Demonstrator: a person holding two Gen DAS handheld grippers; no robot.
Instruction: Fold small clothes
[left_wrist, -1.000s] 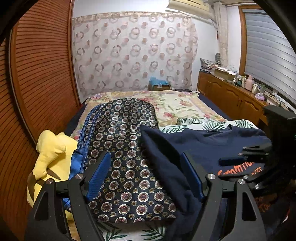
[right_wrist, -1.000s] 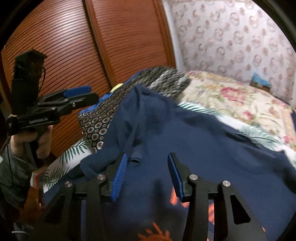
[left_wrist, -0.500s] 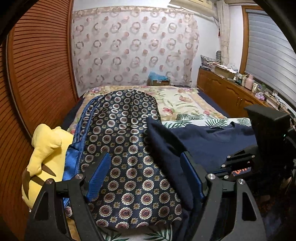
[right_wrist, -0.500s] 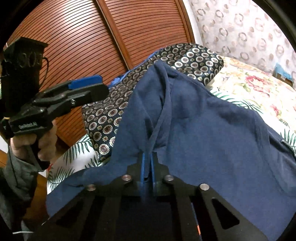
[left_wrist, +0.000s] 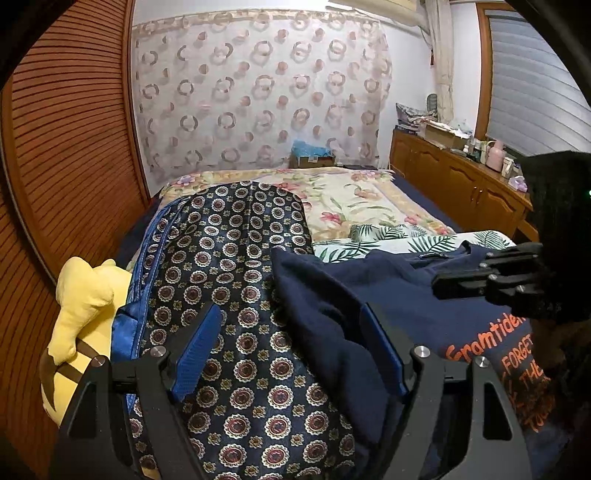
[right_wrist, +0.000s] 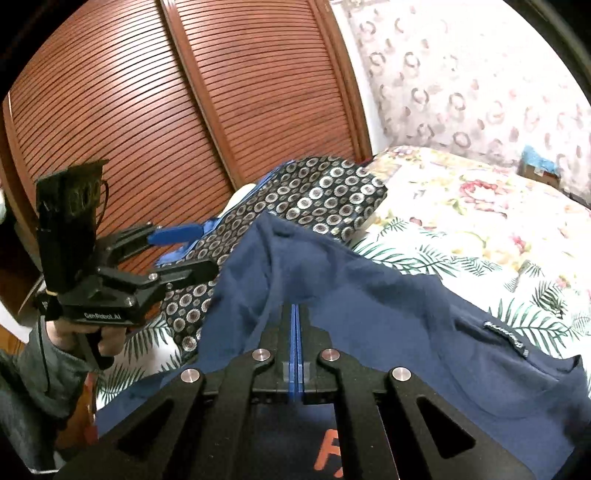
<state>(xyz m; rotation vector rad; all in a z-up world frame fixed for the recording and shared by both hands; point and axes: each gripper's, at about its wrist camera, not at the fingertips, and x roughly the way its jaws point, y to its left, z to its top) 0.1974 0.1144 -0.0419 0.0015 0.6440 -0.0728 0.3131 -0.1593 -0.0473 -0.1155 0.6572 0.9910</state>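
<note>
A navy T-shirt (right_wrist: 388, 306) with orange lettering lies spread on the bed, over a white sheet with green palm leaves (right_wrist: 417, 254); one sleeve is draped up onto the patterned cushion (left_wrist: 229, 280) beside it. The cloth is soft matte cotton, creased into a raised ridge that runs straight into the right gripper (right_wrist: 295, 314). That gripper lies low and nearly level over the shirt's chest, its blue pads pressed together with a fold of the navy cloth pinched between them. The left gripper (left_wrist: 291, 332) is held just off the shirt on the cushion side, tilted slightly down, its two blue ribbed fingers (left_wrist: 195, 350) spread wide; one hangs over the cushion, the other over the draped sleeve, with nothing caught between. In the right wrist view the person's left hand (right_wrist: 92, 336), in a grey sleeve, grips its black handle. The cushion is a rounded dark satin with rows of small medallions and blue piping. Beyond it from the shirt sits a yellow plush toy (left_wrist: 85, 306) against slatted wooden doors (right_wrist: 184, 103). Past the shirt lies a floral quilt (left_wrist: 354, 199).
</note>
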